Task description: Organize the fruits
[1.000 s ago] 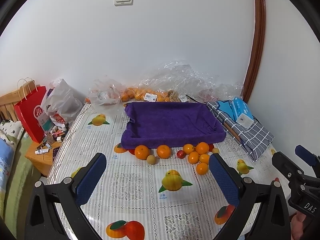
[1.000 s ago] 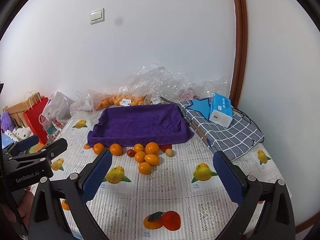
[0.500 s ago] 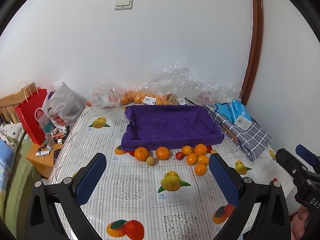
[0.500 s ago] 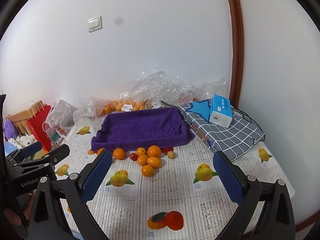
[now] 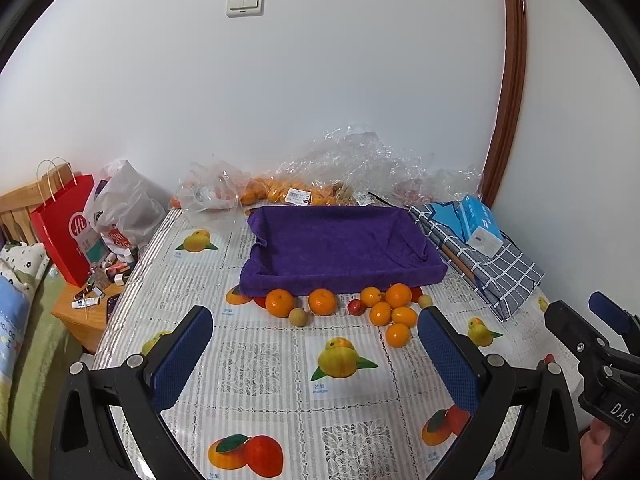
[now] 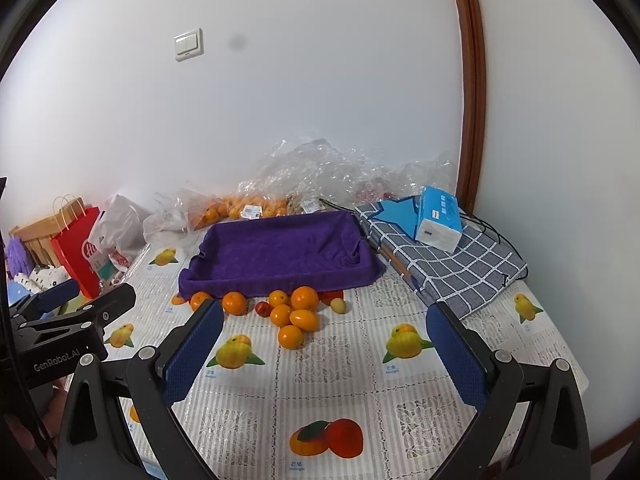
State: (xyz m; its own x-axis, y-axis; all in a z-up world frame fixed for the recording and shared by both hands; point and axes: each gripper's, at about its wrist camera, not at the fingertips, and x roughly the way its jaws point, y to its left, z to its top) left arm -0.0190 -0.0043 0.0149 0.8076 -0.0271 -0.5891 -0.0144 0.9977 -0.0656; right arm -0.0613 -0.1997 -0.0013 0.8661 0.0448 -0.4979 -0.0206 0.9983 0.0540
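Observation:
A tray lined with a purple towel (image 5: 340, 240) (image 6: 280, 248) sits mid-table and holds no fruit. Along its near edge lie several oranges (image 5: 280, 302) (image 6: 305, 298), a small red fruit (image 5: 355, 307) (image 6: 263, 308), a brownish round fruit (image 5: 299, 317) and a small yellow-green one (image 6: 338, 305). My left gripper (image 5: 316, 344) is open and empty, above the near table, short of the fruit. My right gripper (image 6: 324, 344) is open and empty, likewise short of the fruit. Each gripper also shows at the edge of the other's view (image 5: 592, 344) (image 6: 68, 320).
The table carries a fruit-print cloth (image 5: 280, 364). Clear plastic bags with more oranges (image 5: 280, 194) lie against the back wall. A checked folded cloth (image 6: 448, 268) with a blue tissue pack (image 6: 438, 218) sits right of the tray. A red paper bag (image 5: 66, 224) stands off the left edge.
Both grippers have drawn back and up a little, so the tray and fruit look slightly farther away. Both stayed open. No fruit has moved.

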